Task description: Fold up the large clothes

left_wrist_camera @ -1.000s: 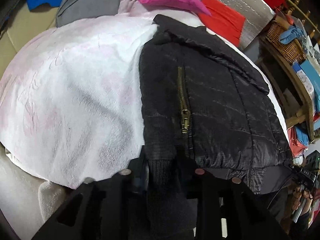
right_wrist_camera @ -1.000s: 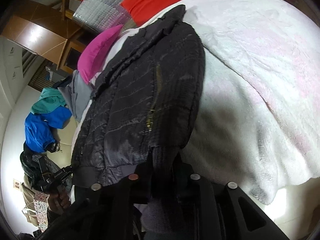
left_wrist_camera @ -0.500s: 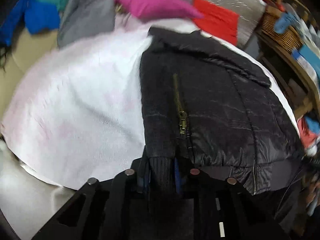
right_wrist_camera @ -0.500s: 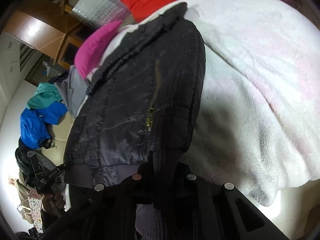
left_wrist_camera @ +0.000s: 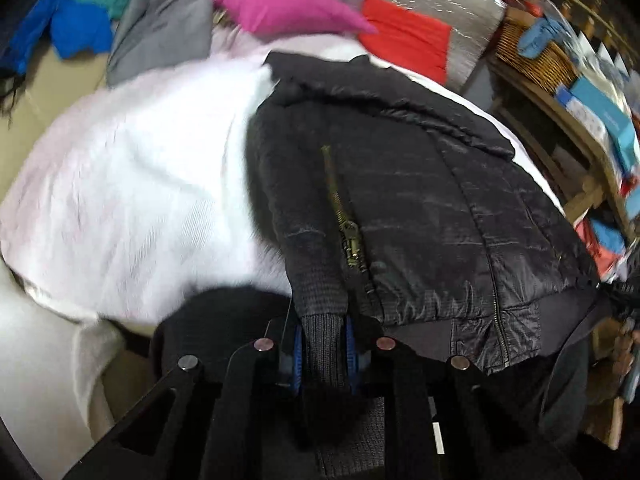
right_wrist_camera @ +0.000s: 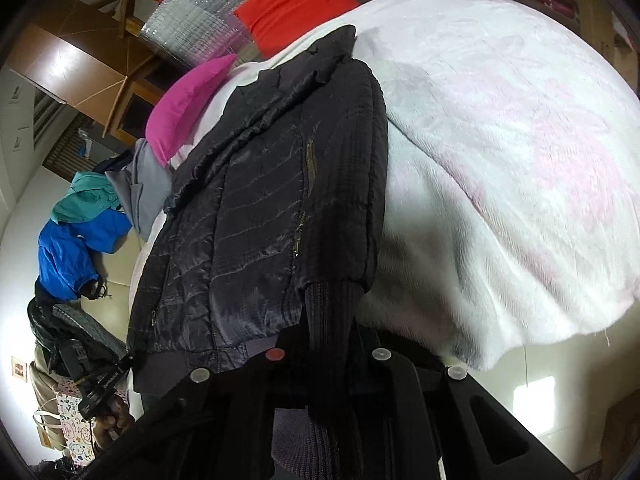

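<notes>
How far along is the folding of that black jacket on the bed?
Done: the black jacket lies flat on the white blanket, sleeves folded in. In hand: the left gripper and right gripper each clamp a ribbed cuff. Left: folding the body over.

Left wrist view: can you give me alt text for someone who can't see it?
The left gripper is shut on the ribbed knit cuff of a black quilted jacket that lies on a white and pale pink blanket. A magenta pillow, a red cushion and loose clothes lie beyond it.
</notes>
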The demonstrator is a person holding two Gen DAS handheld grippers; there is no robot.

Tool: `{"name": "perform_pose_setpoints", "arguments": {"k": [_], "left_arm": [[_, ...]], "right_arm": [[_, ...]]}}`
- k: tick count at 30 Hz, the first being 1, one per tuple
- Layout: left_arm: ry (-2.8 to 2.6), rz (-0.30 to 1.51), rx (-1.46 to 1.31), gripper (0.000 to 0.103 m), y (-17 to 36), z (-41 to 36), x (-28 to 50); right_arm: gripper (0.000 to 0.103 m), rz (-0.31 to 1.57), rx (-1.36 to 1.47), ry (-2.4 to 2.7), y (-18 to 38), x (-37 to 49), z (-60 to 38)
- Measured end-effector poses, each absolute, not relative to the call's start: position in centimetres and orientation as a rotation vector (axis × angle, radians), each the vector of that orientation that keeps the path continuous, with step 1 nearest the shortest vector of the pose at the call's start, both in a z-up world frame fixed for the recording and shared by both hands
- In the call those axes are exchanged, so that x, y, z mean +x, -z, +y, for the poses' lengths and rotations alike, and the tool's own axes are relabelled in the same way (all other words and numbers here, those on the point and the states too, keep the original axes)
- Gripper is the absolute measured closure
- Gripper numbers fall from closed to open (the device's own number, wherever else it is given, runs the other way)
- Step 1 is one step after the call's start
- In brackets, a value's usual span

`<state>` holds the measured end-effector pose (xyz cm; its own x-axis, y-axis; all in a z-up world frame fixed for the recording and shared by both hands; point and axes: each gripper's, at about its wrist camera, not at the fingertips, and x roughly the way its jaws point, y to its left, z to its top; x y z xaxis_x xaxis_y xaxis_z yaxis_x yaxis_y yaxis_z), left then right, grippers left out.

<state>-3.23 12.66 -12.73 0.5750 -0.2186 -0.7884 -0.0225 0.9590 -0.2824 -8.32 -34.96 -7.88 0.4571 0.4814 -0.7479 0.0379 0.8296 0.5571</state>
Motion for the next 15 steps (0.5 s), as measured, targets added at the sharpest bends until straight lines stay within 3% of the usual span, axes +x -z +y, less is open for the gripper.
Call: {"name": "perform_pose_setpoints", "arguments": {"k": [10, 15], "left_arm": [[0.146, 0.856, -0.321, 0.085, 8.5, 13.7, -4.2], [0.13, 0.917, -0.333, 0.085, 9.7, 14.3, -4.5]], "right_arm": [[0.091, 1.012, 0.55, -0.369, 5.0, -8.2, -34.8], [0.091, 1.043, 0.587, -0.374, 6.6, -8.8, -35.5]]}}
